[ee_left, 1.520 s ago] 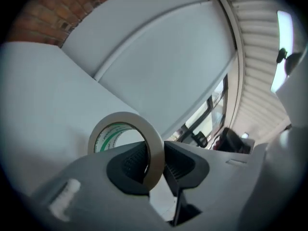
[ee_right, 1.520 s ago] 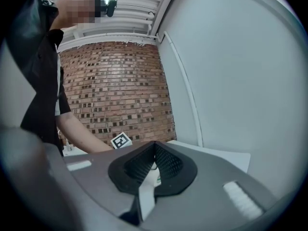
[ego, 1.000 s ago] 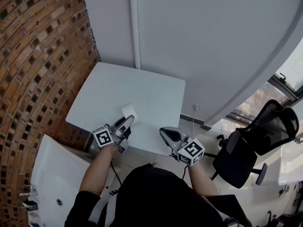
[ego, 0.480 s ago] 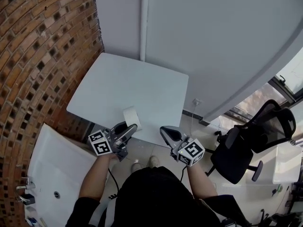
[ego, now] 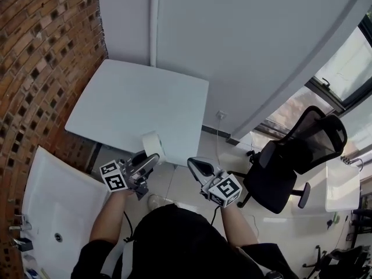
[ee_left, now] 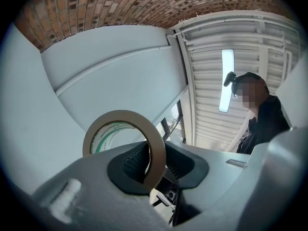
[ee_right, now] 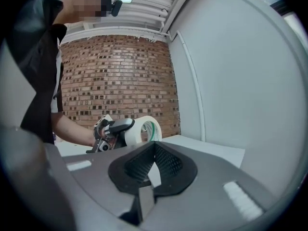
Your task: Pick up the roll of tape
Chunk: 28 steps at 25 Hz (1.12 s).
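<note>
The roll of tape [ego: 153, 145] is a cream ring with green print inside its core. It is off the white table [ego: 139, 103], just past the near edge. My left gripper [ego: 152, 158] is shut on it, and in the left gripper view the roll [ee_left: 157, 154] stands upright with its band pinched between the two dark pads. In the right gripper view the tape [ee_right: 144, 130] and the left gripper [ee_right: 113, 129] show to the left, in front of the brick wall. My right gripper [ego: 192, 163] hangs beside it to the right, shut and holding nothing [ee_right: 153, 166].
A brick wall [ego: 40, 45] runs along the left and a grey wall [ego: 244, 45] stands behind the table. A white basin [ego: 52, 202] sits at the lower left. A black office chair [ego: 290, 167] stands on the floor to the right.
Both grippers have drawn back from the table toward the person. The tape roll has come with the left gripper, from over the table's near edge to just off it.
</note>
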Available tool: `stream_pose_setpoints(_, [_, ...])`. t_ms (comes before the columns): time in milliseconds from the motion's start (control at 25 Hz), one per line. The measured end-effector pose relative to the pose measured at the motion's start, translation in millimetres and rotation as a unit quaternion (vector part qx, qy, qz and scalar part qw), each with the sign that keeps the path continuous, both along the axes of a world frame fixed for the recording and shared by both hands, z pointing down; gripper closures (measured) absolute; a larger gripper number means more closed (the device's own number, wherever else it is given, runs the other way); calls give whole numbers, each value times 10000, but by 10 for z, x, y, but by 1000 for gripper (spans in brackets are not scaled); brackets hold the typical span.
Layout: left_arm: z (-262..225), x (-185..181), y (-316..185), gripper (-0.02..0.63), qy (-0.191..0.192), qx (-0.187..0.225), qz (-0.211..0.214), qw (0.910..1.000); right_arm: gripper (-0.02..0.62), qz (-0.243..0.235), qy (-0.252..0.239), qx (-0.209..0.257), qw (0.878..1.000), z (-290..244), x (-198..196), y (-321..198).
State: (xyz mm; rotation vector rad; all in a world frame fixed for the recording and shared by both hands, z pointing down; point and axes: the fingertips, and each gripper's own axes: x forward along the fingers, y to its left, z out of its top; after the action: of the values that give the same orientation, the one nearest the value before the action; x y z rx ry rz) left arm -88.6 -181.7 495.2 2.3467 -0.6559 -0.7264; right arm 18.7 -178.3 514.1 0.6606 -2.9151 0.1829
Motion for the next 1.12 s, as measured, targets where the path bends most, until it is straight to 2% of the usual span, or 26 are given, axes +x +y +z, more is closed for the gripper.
stream_pose_setpoints(80, [-84, 109, 91, 511, -6, 47, -89, 9999, 591, -52, -136, 153, 9998, -91, 132, 81])
stream_pose_setpoints(240, [-223, 443, 315, 511, 144, 125, -388, 9991, 591, -268, 13, 523, 9983, -71, 558, 322])
stream_pose_setpoints(400, [-263, 723, 629, 509, -16, 217, -846, 9962, 591, -461, -147, 285, 9984, -103, 877, 558])
stream_pose_setpoints(520, [-269, 822, 859, 509, -176, 215, -1244, 9918, 591, -656, -342, 129, 9972, -167, 998, 657])
stream_pose_setpoints(600, [-281, 860, 1038, 509, -255, 206, -1368, 9901, 591, -785, -476, 77, 9957, -163, 1064, 698])
stream_pose_setpoints(760, [-321, 831, 1309, 509, -467, 214, -1398, 9889, 591, -868, -681, 108, 9938, -186, 1054, 710])
stream_pose_setpoints(920, [-363, 725, 1447, 509, -427, 241, -1436, 9884, 591, -836, -1039, -26, 9911, -284, 948, 774])
stream_pose_setpoints(1120, [-418, 659, 1589, 508, -480, 343, -1244, 9905, 591, -740, -1127, -182, 9907, -306, 871, 914])
